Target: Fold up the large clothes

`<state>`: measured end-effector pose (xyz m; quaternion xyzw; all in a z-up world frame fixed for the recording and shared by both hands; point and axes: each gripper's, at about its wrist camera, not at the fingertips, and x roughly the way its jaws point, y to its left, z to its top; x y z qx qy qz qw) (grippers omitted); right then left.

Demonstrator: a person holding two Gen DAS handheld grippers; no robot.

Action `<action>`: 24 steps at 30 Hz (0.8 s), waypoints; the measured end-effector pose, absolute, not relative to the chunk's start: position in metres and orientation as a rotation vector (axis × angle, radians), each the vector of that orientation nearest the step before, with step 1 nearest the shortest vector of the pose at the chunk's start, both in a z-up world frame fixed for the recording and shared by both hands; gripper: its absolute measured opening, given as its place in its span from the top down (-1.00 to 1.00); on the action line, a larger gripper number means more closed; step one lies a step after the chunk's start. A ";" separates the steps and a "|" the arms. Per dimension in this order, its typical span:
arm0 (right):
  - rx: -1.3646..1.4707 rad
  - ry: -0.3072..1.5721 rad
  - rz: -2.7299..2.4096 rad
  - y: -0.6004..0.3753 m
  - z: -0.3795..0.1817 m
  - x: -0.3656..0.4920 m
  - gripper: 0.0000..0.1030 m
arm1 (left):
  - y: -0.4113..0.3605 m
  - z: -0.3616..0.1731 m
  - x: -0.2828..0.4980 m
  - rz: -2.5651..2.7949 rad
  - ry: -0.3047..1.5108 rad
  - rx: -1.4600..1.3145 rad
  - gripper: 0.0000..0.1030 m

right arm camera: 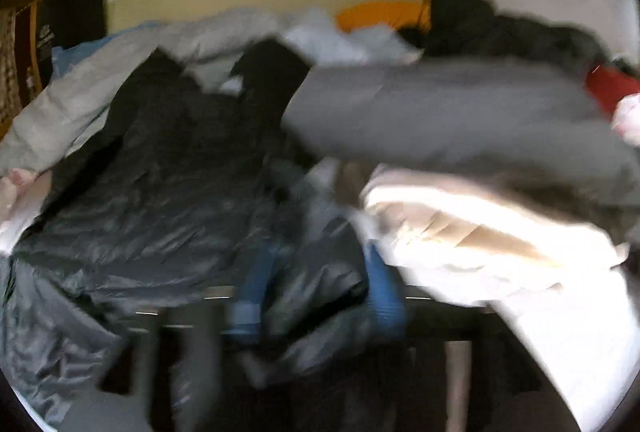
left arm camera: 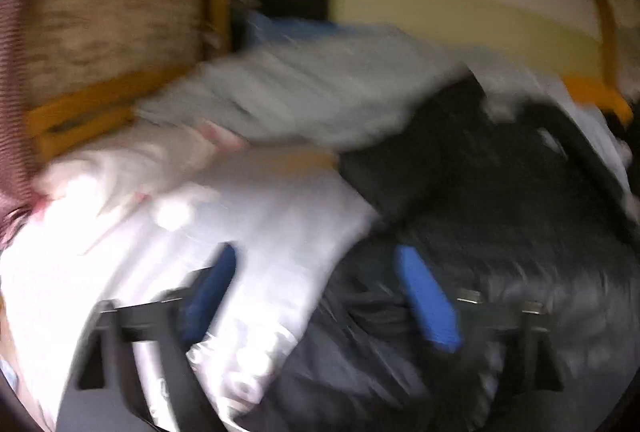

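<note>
Blue-padded left tool (left arm camera: pixel 322 296) gapes wide, empty, over a shiny, crumpled dark puffer jacket (left arm camera: pixel 500 216); right tool (right arm camera: pixel 316 292) likewise wide. Only the left view shows, beside the jacket, a white glossy garment (left arm camera: pixel 256 232).

orange wooden frame (left arm camera: pixel 80 112), woven panel (left arm camera: pixel 116 16)

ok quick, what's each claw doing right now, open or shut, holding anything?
Left claw: open, nothing gripped, over the white garment and dark jacket.
Right claw: open; dark jacket fabric lies between the fingers, not pinched.
</note>
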<state>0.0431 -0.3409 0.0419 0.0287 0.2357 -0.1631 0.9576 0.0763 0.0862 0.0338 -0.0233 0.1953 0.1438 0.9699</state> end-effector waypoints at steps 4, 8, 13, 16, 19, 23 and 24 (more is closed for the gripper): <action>0.097 0.302 -0.307 -0.347 0.076 0.007 -0.72 | 0.086 0.061 0.039 0.103 0.271 -0.096 -0.71; 0.088 0.365 0.005 -0.325 0.088 -0.003 -0.72 | 0.056 0.069 0.017 -0.150 0.279 -0.031 -0.71; -0.092 0.604 0.348 -0.250 0.054 0.013 -0.72 | 0.009 0.037 0.030 -0.426 0.459 -0.041 -0.71; -0.155 0.663 0.415 -0.222 0.029 0.019 -0.72 | -0.007 0.011 0.046 -0.432 0.540 -0.050 -0.70; -0.085 0.700 0.342 -0.226 0.018 0.035 -0.72 | -0.019 -0.001 0.059 -0.371 0.545 0.040 -0.70; -0.131 0.752 0.177 -0.240 0.010 0.062 -0.72 | -0.020 -0.021 0.086 -0.313 0.641 0.026 -0.70; -0.117 0.759 0.166 -0.244 0.008 0.068 -0.69 | -0.017 -0.023 0.091 -0.310 0.664 0.005 -0.70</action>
